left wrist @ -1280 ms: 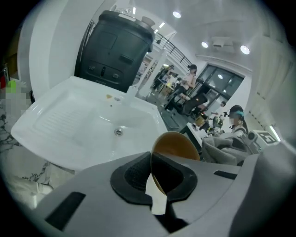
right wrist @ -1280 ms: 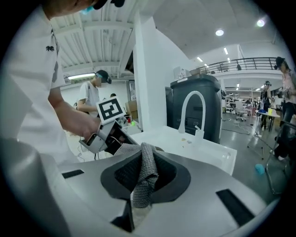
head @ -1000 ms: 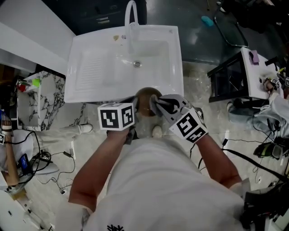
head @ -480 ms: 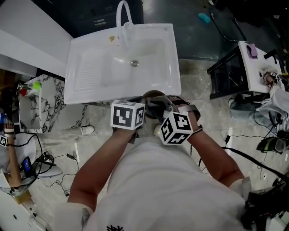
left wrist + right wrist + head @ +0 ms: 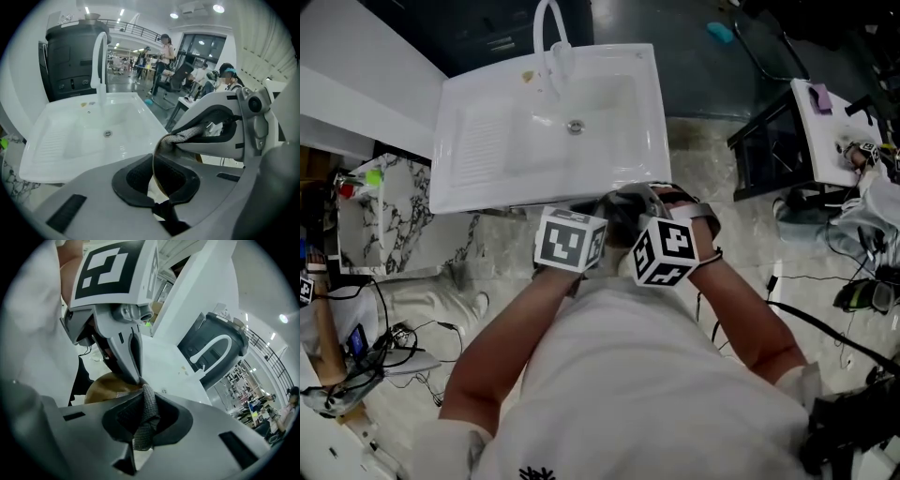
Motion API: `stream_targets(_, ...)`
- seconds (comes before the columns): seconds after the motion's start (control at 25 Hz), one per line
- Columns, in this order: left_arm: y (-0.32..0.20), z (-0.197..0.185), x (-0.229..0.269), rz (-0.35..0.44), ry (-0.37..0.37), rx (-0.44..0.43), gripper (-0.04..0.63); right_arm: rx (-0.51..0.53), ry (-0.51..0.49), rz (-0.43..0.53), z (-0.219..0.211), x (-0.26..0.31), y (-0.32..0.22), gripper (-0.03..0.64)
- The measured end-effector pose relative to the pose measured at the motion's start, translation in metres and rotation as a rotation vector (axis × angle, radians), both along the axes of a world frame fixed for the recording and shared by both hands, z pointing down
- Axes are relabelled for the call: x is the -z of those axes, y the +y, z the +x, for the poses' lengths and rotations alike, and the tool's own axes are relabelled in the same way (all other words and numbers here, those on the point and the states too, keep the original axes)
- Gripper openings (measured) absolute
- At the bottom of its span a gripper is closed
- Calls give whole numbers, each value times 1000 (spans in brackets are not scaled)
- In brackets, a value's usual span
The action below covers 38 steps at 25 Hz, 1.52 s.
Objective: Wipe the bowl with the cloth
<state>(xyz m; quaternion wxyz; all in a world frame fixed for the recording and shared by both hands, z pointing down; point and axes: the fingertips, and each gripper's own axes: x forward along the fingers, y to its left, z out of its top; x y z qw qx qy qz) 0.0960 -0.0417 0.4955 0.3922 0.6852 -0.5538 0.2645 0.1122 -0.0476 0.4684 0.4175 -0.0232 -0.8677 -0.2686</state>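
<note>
The brown, rounded bowl (image 5: pixel 108 384) is held in the air before the near edge of the white moulded sink (image 5: pixel 487 155), close to the person's chest. The left gripper (image 5: pixel 157 177) has its jaws pressed onto the bowl's thin rim, which shows edge-on only in that gripper's own view. The grey woven cloth (image 5: pixel 148 414) is pinched between the jaws of the right gripper (image 5: pixel 146 422), its end lying on the rim. Only the right gripper view shows the bowl's curved brown side. The head view gives just the two marker cubes (image 5: pixel 571 241) side by side, covering most of the bowl. The curved white tap (image 5: pixel 100 70) stands beyond.
</note>
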Motion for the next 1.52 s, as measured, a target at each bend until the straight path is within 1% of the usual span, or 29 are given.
stream_targets(0.08, 1, -3, 0, 3, -8, 9, 20, -1, 23, 22, 5, -3, -3, 37)
stream_targets(0.32, 1, -11, -1, 9, -38, 34, 21, 1, 96, 50, 20, -16, -5, 37)
stream_targets(0.56, -6, -7, 0, 30, -55, 25, 21, 1, 149, 25, 37, -29, 5, 37)
stream_targets(0.8, -15, -4, 9, 59, -51, 19, 21, 49, 175, 22, 39, -33, 19, 37)
stream_targets(0.96, -18, 3, 12, 68, -29, 11, 21, 99, 167, 21, 33, -32, 31, 37)
stream_targets(1.16, -18, 11, 15, 83, -16, 2, 20, 127, 113, 20, 22, -24, 39, 37)
stream_targets(1.36, -11, 13, 15, 86, -9, 0, 20, 105, 56, 62, 11, -10, 33, 37)
stream_targets(1.52, -9, 14, 17, 90, -14, 4, 20, 76, 46, 114, 10, -6, 22, 37)
